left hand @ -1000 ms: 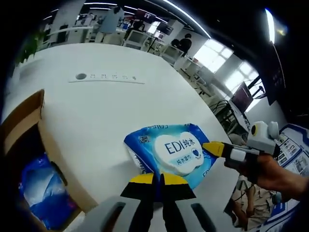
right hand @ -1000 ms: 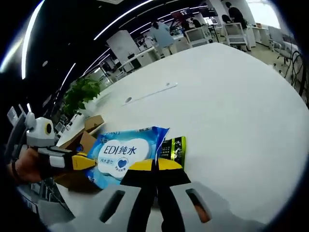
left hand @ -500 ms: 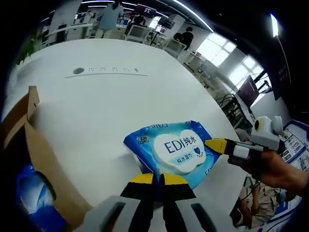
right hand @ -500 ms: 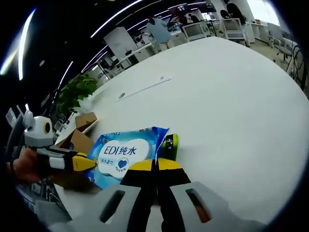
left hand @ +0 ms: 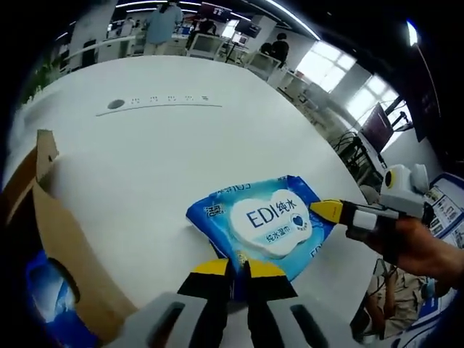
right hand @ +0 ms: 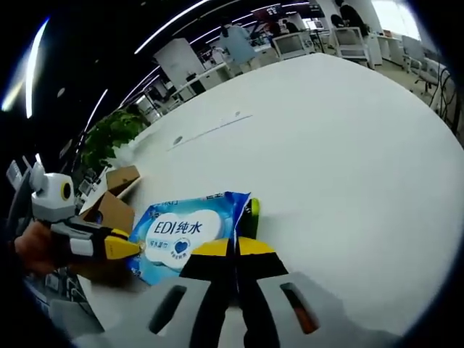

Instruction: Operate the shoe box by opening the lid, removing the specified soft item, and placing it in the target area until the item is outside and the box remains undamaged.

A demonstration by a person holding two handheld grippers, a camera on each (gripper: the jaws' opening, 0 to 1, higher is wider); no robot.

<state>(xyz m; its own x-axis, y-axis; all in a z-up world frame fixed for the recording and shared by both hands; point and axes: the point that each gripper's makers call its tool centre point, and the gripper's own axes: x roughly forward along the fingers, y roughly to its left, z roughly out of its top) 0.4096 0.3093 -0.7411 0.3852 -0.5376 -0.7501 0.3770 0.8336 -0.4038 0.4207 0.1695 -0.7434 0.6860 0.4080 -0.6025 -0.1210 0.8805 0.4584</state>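
Both grippers pinch opposite ends of the blue wipes pack [left hand: 262,226]: left gripper [left hand: 233,270] clamps its near edge, right gripper [right hand: 233,249] the other. The pack's long axis runs between them, over the white table [left hand: 159,152]. Farther left, the open shoe box [left hand: 54,239] holds a blue packet [left hand: 45,301].

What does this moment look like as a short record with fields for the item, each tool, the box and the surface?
item: blue wet wipes pack, out of the box, held between the two tools over the white table
left tool: shut on the near edge of the pack
right tool: shut on the opposite edge; its yellow tip also seen at
box: brown cardboard shoe box, open, beside the pack
inside box: something blue, unclear what
behind pack: green object, partly hidden
background: office desks, people
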